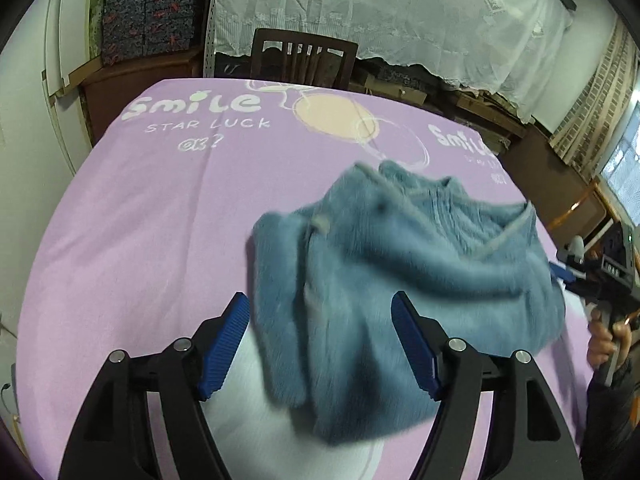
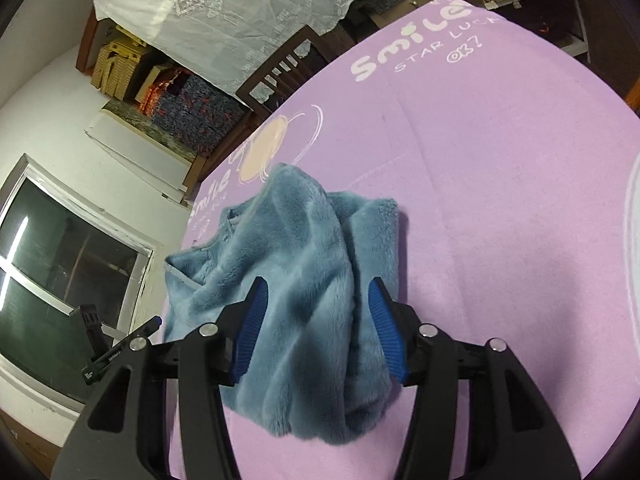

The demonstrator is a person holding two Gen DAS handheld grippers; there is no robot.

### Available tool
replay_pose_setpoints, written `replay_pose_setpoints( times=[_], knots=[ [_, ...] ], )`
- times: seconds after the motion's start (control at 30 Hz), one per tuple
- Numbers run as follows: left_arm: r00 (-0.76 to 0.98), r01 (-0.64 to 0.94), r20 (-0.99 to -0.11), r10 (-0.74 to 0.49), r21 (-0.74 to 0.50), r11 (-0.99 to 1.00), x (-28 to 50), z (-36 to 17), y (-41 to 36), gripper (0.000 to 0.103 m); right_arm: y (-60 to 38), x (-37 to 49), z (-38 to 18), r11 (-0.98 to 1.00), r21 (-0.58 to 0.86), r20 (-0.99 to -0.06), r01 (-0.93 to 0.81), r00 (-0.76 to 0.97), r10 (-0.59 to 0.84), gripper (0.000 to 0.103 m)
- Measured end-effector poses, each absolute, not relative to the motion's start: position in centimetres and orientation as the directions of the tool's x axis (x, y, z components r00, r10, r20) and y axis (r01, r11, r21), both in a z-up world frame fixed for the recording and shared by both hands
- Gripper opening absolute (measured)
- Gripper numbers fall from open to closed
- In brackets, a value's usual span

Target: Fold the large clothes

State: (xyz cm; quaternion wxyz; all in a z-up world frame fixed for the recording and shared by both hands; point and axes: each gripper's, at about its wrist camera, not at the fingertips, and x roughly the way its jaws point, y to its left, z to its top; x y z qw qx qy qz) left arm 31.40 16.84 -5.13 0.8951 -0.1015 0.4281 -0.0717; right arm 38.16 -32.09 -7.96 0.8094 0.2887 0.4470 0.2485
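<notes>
My left gripper (image 1: 320,344) stands wide open with nothing between its two blue ribbed pads (image 1: 224,344); the near left edge of the fluffy blue-grey fleece garment (image 1: 400,280) shows in the gap, lying below and beyond the fingers, and I cannot tell whether either pad touches it. My right gripper (image 2: 316,332) is also spread wide, its two blue pads (image 2: 250,330) to either side of a bunched ridge of the same garment (image 2: 296,280) without clamping it; whether they brush the pile I cannot tell.

There is one garment, crumpled in a heap with a pale trimmed edge along its far side. In the left wrist view it sits right of centre on the near half of the lilac printed table cover (image 1: 140,220), and it is a little blurred.

The cover carries white lettering: "Smile", "STAR LUCK", "OK?" at the far left, and a second, partly cut-off "Smile" print at the far right, with a peach circle (image 1: 332,114) ringed by white loops between them.

Beyond the far edge stands one dark wooden slatted chair (image 1: 304,54). Behind it hangs a white lace curtain (image 1: 380,12), and to its left are stacked dark patterned boxes (image 1: 148,20); I cannot tell what they hold. At the right edge of the left wrist view, my right hand (image 1: 608,340) grips the other tool's handle.
</notes>
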Motion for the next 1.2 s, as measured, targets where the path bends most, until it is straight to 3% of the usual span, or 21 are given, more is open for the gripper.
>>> replay_pose_setpoints(
  times=[0.3, 0.33, 0.37, 0.4, 0.43, 0.7, 0.9, 1.0, 1.1, 1.17, 1.2],
  knots=[
    [0.608, 0.039, -0.755, -0.244, -0.279, 0.959, 36.9, -6.6, 15.8, 0.073, -28.0, 43.0, -7.9, 0.761, 0.621, -0.623, -0.19, 0.469, 0.626, 0.052],
    [0.612, 0.041, -0.753, -0.243, -0.277, 0.96, 37.1, -6.8, 15.7, 0.06, -27.7, 43.4, -8.4, 0.758, 0.624, -0.627, -0.189, 0.459, 0.63, 0.049],
    [0.612, 0.046, -0.752, -0.245, -0.275, 0.96, 37.3, -7.0, 15.7, 0.05, -27.4, 43.6, -8.7, 0.757, 0.626, -0.629, -0.189, 0.453, 0.632, 0.03],
    [0.607, 0.048, -0.755, -0.248, -0.277, 0.96, 37.4, -7.2, 15.6, 0.025, -27.3, 43.6, -9.0, 0.757, 0.625, -0.63, -0.189, 0.45, 0.632, 0.018],
    [0.606, 0.044, -0.755, -0.251, -0.283, 0.958, 37.5, -7.3, 15.8, 0.015, -27.1, 43.6, -9.2, 0.754, 0.628, -0.631, -0.193, 0.441, 0.638, 0.014],
    [0.709, -0.007, -0.686, -0.163, -0.237, 0.971, 36.5, -4.4, 16.1, 0.013, -27.3, 43.1, -5.1, 0.764, 0.6, -0.552, -0.237, 0.569, 0.61, 0.013],
    [0.638, -0.075, -0.759, -0.13, -0.23, 0.97, 39.0, -8.4, 16.8, 0.015, -26.6, 46.4, -9.4, 0.83, 0.55, -0.676, -0.09, 0.536, 0.506, 0.013],
    [0.643, -0.073, -0.757, -0.117, -0.212, 0.975, 39.1, -8.5, 16.7, 0.018, -26.5, 46.8, -11.4, 0.81, 0.581, -0.679, -0.079, 0.503, 0.536, 0.013],
    [0.644, -0.081, -0.755, -0.124, -0.228, 0.97, 38.7, -8.2, 16.9, 0.021, -26.5, 46.6, -10.9, 0.819, 0.566, -0.681, -0.093, 0.508, 0.527, 0.019],
    [0.661, -0.083, -0.74, -0.127, -0.24, 0.967, 38.0, -7.2, 17.1, 0.023, -26.8, 46.3, -10.6, 0.813, 0.576, -0.674, -0.083, 0.515, 0.529, 0.036],
    [0.674, -0.086, -0.73, -0.11, -0.225, 0.971, 37.5, -6.5, 17.1, 0.027, -27.1, 46.0, -10.0, 0.812, 0.578, -0.664, -0.078, 0.533, 0.524, 0.04]
  ],
)
